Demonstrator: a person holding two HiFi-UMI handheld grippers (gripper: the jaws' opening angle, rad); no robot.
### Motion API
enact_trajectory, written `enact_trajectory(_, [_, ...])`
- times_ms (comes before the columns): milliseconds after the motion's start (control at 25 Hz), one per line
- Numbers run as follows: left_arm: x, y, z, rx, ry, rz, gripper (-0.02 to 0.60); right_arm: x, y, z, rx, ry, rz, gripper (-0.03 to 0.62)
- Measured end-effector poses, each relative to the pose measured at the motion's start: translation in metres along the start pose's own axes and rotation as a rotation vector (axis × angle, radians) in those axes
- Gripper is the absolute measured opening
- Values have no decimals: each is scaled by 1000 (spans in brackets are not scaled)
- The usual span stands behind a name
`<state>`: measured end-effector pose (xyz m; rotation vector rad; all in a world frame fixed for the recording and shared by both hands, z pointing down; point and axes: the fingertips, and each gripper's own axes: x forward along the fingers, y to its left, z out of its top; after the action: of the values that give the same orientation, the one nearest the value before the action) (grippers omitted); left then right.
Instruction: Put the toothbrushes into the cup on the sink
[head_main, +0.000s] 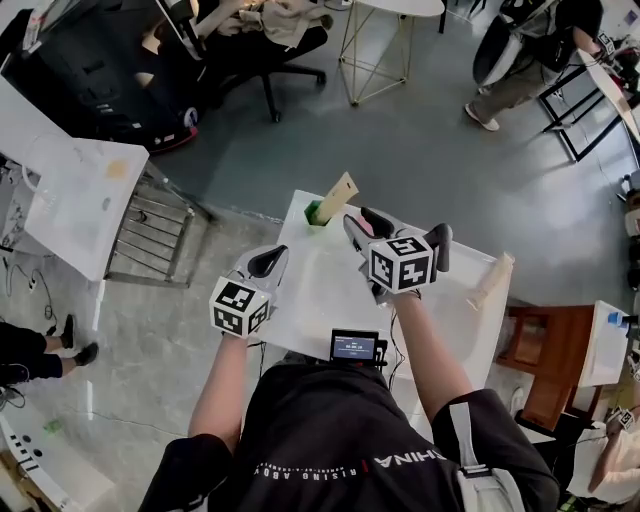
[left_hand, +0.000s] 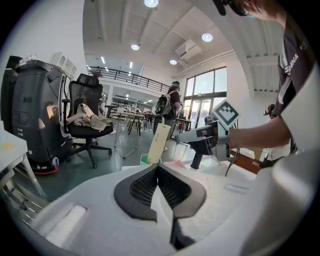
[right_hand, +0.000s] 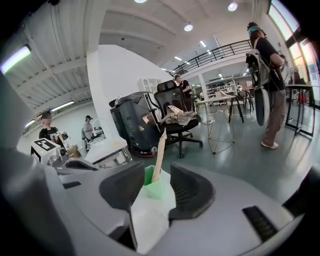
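The shirt (head_main: 330, 430) reads "CHINA". At the counter's (head_main: 320, 295) 11 o'clock, a green cup (head_main: 316, 215) holds one tan toothbrush pack (head_main: 337, 196). The right gripper (head_main: 400, 233) is spread and empty; the left gripper (head_main: 268, 261) is pressed together and empty.

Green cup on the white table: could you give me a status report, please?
Right gripper open and empty, clear of green cup. Left gripper shut, empty. One cream pack stands in cup; another at right edge of table. Nothing in the way.
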<state>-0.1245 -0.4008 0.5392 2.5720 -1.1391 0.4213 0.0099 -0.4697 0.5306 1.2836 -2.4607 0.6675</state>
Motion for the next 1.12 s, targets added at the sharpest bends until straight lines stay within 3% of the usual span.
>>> enact_trajectory(280, [1,-24,0,21,-2,-45,11,-38,26,-9,-59,-40,40,14])
enact_trajectory(720, [9,-57,-1,51,-1,-114,11,-77,48,-31,-103,-41,27,8])
enact_trajectory(1120, [16,-63,-4,60,11,-117,11,-78,49,-35,-108,-35,32,8])
